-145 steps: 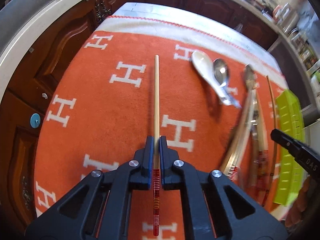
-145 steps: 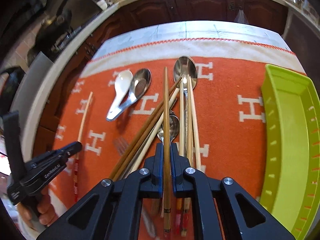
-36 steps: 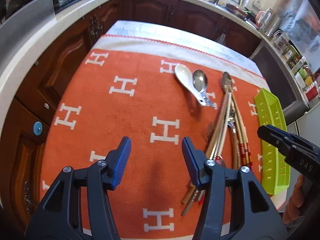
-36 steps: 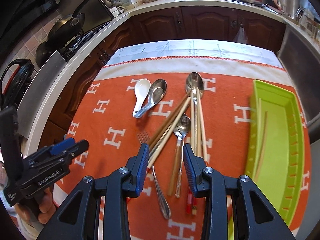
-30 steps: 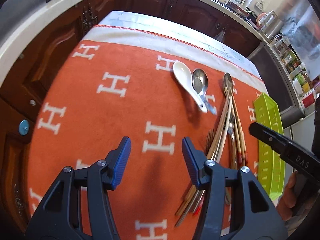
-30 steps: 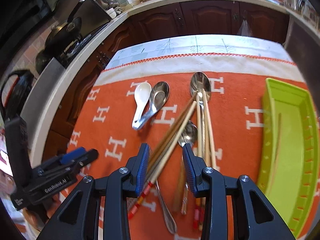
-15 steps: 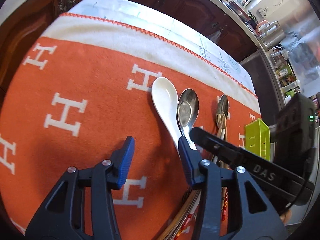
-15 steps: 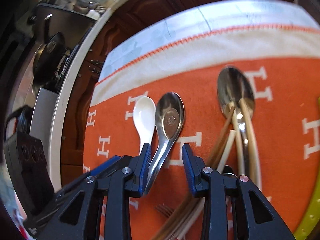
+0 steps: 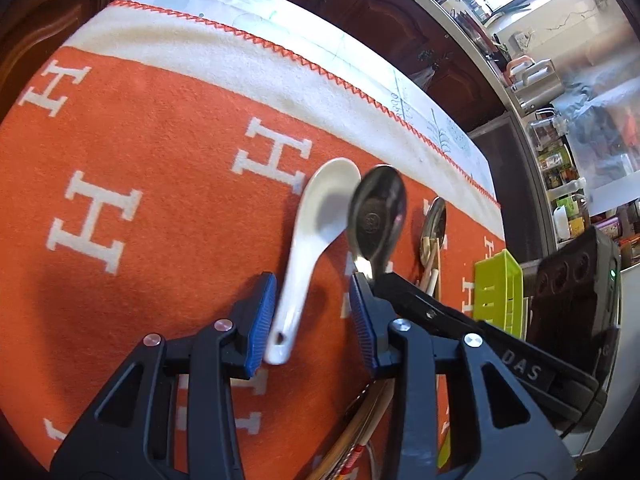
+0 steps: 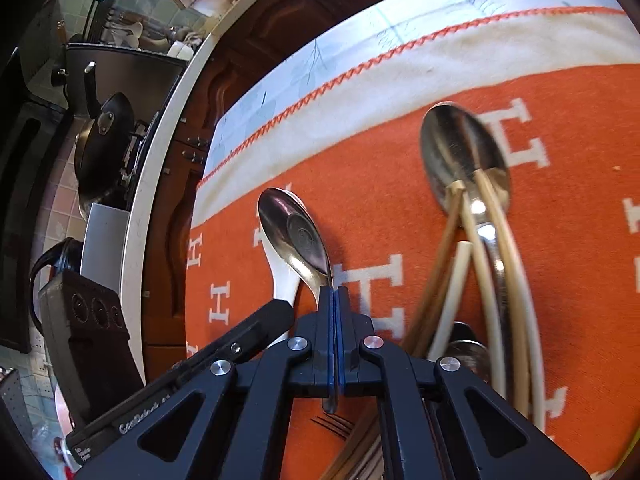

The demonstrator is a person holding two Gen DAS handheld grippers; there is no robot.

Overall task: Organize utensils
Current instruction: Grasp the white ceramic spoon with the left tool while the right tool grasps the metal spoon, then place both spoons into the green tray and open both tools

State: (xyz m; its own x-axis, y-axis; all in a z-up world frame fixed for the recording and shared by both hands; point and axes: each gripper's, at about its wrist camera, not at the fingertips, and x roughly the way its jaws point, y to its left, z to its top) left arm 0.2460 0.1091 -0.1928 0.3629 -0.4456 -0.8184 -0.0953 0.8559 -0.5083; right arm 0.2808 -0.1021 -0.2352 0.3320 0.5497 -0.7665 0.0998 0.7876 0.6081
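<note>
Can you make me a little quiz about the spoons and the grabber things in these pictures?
1. True or false: the right hand-held gripper is shut on the metal spoon.
2. What lies between the open fingers of the left hand-held gripper?
A. a fork
B. the white spoon
C. a chopstick
3. Fill in: the tips of several chopsticks rest on the bowl of a large ____.

Key: 1 true. 2 B. 3 spoon.
</note>
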